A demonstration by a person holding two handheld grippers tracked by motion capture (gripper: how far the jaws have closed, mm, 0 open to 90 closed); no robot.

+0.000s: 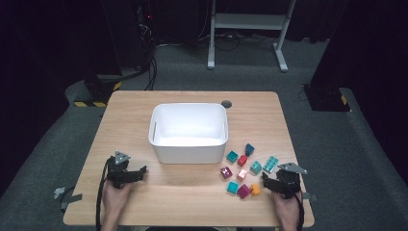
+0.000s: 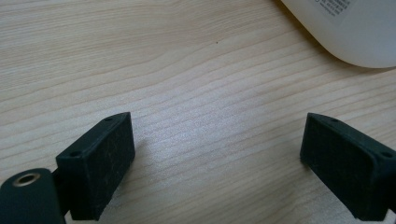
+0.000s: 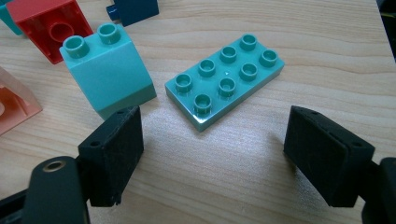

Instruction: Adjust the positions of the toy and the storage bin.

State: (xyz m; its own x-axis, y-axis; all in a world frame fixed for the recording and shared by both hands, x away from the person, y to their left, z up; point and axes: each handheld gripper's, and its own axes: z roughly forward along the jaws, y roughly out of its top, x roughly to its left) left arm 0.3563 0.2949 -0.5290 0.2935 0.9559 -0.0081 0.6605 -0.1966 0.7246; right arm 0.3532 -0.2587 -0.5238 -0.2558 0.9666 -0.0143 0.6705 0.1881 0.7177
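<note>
Resting low at the near edge of a light wooden table (image 1: 192, 192), two hand-held grippers are seen with their jaws spread wide and nothing gripped. At the near right, the right gripper (image 3: 212, 154) is held just short of a flat teal eight-stud plate (image 3: 225, 79), which lies on the wood ahead of the gap between the jaws, untouched. Just beside the plate a light teal two-stud sloped brick (image 3: 108, 70) is set close to one jaw; a pale pink brick (image 3: 14, 105), a red brick (image 3: 49, 25) and a dark blue piece (image 3: 133, 9) are found farther off. From above, these are shown as part of a loose cluster of small bricks that also takes in an orange brick (image 1: 255, 189) and a magenta brick (image 1: 243, 191) near the right gripper. At the near left, the left gripper (image 2: 217, 163) is held over bare wood. Beyond both, at the table's middle, a white rectangular bin (image 1: 188, 133) is placed, its rounded corner caught in the left gripper view.
</note>
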